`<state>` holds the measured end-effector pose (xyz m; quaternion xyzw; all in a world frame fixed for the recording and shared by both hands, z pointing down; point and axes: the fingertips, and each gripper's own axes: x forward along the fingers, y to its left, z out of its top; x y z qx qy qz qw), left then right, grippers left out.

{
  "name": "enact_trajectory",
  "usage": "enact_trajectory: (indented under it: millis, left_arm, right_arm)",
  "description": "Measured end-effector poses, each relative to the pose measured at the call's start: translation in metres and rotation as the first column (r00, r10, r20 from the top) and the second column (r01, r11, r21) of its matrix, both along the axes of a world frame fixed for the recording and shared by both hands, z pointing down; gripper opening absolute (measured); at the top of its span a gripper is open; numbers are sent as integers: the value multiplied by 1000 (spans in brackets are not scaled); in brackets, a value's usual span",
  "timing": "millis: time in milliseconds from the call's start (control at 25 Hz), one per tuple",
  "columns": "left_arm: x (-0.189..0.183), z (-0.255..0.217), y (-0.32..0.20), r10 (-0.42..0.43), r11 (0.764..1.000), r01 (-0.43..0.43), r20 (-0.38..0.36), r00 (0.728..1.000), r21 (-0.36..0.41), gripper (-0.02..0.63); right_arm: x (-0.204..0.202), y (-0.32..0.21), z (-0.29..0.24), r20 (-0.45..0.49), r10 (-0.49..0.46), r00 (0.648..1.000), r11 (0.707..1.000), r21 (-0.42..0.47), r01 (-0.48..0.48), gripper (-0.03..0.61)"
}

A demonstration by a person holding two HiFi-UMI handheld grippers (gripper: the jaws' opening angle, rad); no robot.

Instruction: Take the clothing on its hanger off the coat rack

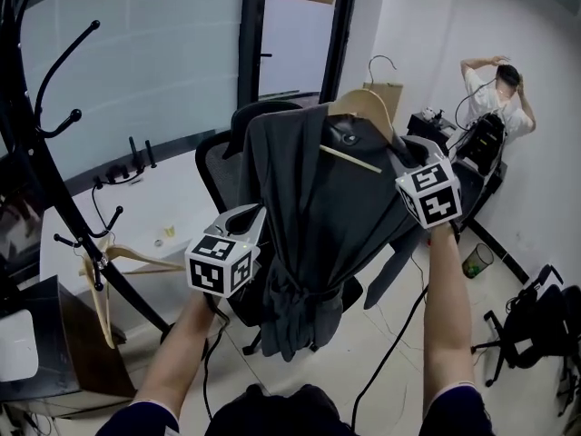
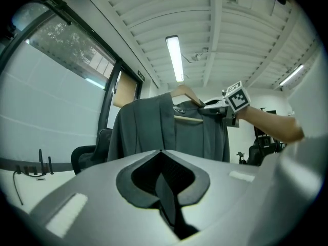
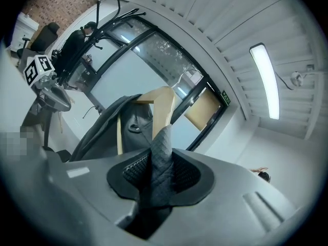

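Observation:
A dark grey garment (image 1: 309,207) hangs on a wooden hanger (image 1: 368,107) in mid-air between my two grippers, apart from the black coat rack (image 1: 36,153) at the left. My left gripper (image 1: 250,221) is shut on a fold of the garment's lower left side; the left gripper view shows a strip of grey cloth pinched in the left gripper (image 2: 165,181). My right gripper (image 1: 404,157) is shut on the garment's shoulder at the hanger's right end; the right gripper view shows quilted cloth clamped in the right gripper (image 3: 159,168), with the hanger (image 3: 163,106) just beyond.
An empty wooden hanger (image 1: 113,262) dangles from a low hook of the rack. A black office chair (image 1: 218,157) stands behind the garment beside a white table (image 1: 136,207). A person (image 1: 495,89) sits at the back right near a desk; a green bin (image 1: 477,260) stands on the floor.

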<state>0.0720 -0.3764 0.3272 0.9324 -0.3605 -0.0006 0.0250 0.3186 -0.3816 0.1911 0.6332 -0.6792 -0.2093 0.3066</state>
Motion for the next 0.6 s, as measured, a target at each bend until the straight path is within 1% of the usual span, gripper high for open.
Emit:
enact_trajectory:
  millis: [160, 280, 440, 600]
  left_arm:
    - [4, 9, -17, -32, 999, 32, 15, 999, -17, 12]
    - [12, 16, -26, -61, 997, 62, 28, 998, -36, 12]
    - [20, 24, -32, -95, 994, 97, 32, 995, -59, 11]
    - [19, 37, -37, -134, 987, 137, 50, 990, -83, 12]
  right_arm:
    - [1, -31, 23, 26, -41, 999, 999, -26, 41, 100]
    - [0, -52, 48, 54, -87, 995, 994, -58, 90, 100]
    - [-6, -72, 84, 80, -149, 986, 981, -110, 157, 100]
    - [-12, -86, 120, 111, -189, 976, 968, -145, 204, 100]
